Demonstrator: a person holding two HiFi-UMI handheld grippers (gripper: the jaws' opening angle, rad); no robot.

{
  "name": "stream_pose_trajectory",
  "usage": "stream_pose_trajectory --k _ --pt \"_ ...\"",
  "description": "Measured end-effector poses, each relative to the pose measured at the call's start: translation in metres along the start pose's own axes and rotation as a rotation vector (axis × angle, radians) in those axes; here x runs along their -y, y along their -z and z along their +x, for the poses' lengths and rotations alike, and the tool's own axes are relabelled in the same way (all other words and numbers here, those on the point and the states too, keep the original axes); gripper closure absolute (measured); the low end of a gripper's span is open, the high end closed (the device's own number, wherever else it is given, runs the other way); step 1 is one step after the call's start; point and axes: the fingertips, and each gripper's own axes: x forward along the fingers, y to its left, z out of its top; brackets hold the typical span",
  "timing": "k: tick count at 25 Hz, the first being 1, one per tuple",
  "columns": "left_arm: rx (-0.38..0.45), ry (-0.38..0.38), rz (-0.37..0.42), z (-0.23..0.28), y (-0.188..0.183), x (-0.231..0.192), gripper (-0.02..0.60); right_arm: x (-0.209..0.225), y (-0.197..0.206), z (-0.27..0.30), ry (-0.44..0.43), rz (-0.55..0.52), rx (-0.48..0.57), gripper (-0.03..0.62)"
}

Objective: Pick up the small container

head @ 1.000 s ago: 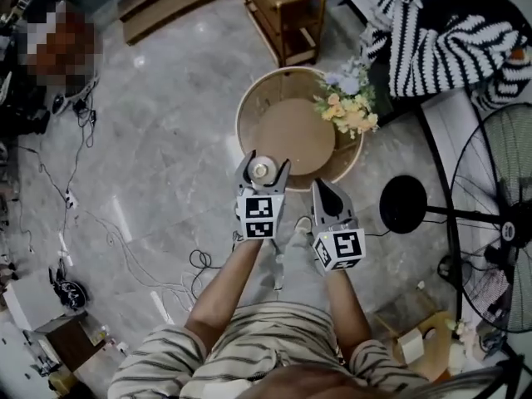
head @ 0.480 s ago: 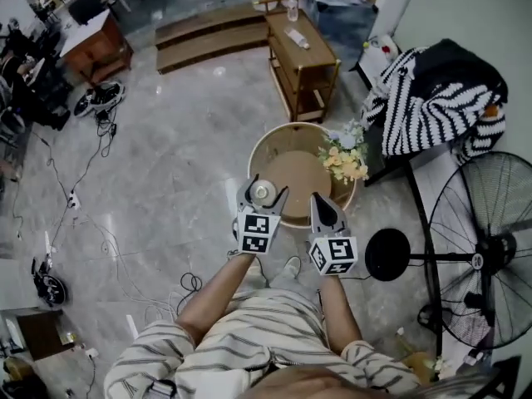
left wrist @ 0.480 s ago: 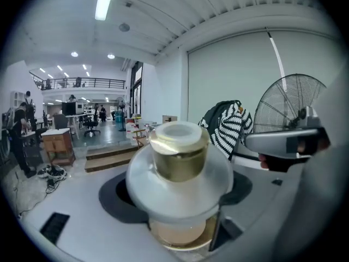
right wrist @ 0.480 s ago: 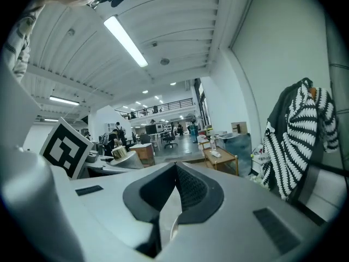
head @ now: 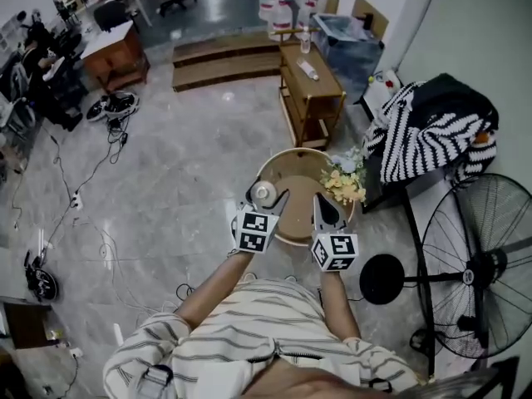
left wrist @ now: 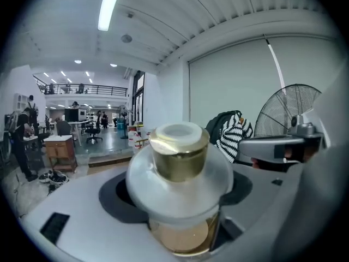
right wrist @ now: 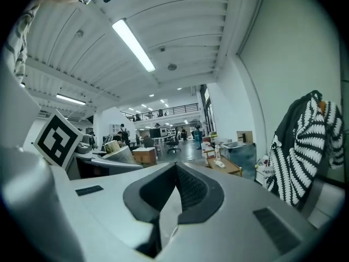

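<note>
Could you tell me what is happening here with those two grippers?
A person is standing at a round table with a bunch of flowers on it, holding a gripper in each hand. The left gripper is clamped on a small container with a gold cap. The container appears to be lifted, seen over the table's near left edge. The right gripper is beside it, with its jaws together and nothing in them.

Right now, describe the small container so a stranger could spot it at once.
Find the round wooden table with the flower bunch. At its near left edge, the left gripper holds the small container: a squat jar with a gold, white-topped lid.
</note>
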Motion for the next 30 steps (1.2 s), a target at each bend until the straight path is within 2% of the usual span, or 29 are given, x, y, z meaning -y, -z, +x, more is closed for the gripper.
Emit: stream_pose_trajectory --k 12,30 --pt "0.057 -0.001 0.019 -0.015 -0.017 0.002 0.252 0.001 -0.014 -0.001 0.029 -0.027 0.039 0.591" --pt "0.071 -0.012 0.014 -0.018 -0.015 0.007 0.252 0.007 -0.011 -0.009 0.037 -0.030 0.046 0.591"
